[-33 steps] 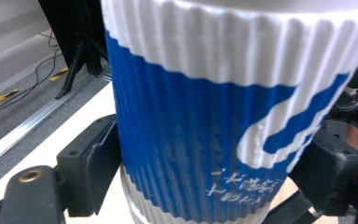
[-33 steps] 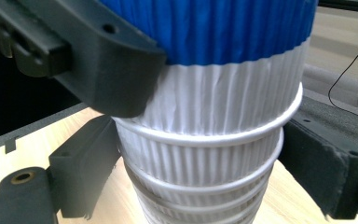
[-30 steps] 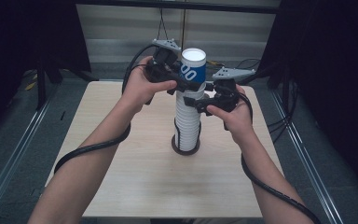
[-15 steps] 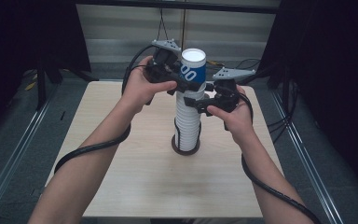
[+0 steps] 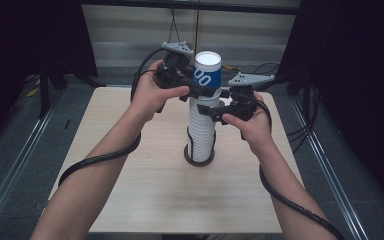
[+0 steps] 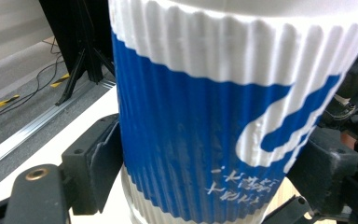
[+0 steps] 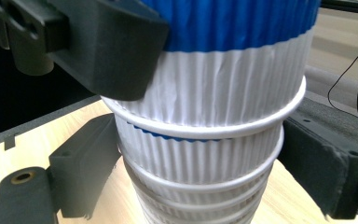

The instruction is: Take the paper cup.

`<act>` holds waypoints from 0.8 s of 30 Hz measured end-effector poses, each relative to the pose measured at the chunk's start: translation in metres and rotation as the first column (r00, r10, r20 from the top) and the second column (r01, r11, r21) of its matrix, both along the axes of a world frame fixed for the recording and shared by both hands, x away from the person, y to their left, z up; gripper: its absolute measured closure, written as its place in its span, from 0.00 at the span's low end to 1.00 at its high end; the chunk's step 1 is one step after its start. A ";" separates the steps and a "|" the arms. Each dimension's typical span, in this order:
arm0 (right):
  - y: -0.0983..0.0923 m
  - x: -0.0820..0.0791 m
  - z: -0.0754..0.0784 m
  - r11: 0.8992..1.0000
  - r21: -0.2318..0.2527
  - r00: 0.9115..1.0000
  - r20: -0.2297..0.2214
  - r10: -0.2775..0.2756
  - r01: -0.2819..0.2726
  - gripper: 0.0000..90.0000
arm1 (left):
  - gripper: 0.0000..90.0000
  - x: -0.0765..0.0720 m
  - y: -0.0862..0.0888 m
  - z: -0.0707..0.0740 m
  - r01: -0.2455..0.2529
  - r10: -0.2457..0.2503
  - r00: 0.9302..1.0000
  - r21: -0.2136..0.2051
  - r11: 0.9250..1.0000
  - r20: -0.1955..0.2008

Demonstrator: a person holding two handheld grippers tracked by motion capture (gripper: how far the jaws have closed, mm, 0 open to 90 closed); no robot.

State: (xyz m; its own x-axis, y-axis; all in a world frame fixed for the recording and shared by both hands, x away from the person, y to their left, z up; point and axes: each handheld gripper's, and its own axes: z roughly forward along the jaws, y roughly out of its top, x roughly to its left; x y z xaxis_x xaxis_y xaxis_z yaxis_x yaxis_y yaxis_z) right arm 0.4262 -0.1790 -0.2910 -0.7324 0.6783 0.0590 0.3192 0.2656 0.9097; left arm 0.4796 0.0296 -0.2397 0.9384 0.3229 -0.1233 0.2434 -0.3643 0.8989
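A tall stack of ribbed white paper cups (image 5: pixel 201 135) stands on a dark round base (image 5: pixel 198 160) in the middle of the table. Its top cup (image 5: pixel 207 74) is blue and white, seen close in the left gripper view (image 6: pixel 191 140). My left gripper (image 5: pixel 200 91) (image 6: pixel 205 163) is shut on this top cup, one jaw pressed on each side. Just below it, my right gripper (image 5: pixel 211 111) (image 7: pixel 205 177) is shut on the stack (image 7: pixel 200 163), gripping under the top cup's white lower part. The left gripper's jaw shows at the upper left of the right gripper view.
The light wooden table (image 5: pixel 130 190) has bare room all around the stack. Metal rails (image 5: pixel 10 170) run along both sides on the floor. Cables trail from both grippers along the forearms. A black stand (image 5: pixel 47 80) is at the far left.
The top cup and my left gripper have risen very slightly. The right gripper and the stack have stayed where they were.
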 end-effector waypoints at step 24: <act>0.000 0.000 -0.001 1.000 -0.005 1.000 0.004 -0.003 0.003 0.14 | 0.24 -0.004 0.015 0.024 -0.013 0.016 1.000 -0.124 0.992 0.023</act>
State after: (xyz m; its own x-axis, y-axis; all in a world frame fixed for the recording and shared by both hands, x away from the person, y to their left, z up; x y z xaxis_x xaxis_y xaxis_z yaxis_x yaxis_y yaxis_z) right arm 0.4257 -0.1791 -0.2920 -0.7306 0.6808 0.0524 0.3161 0.2692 0.9097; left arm 0.4760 0.0441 -0.2152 0.9368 0.3203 -0.1412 0.2262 -0.2462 0.9425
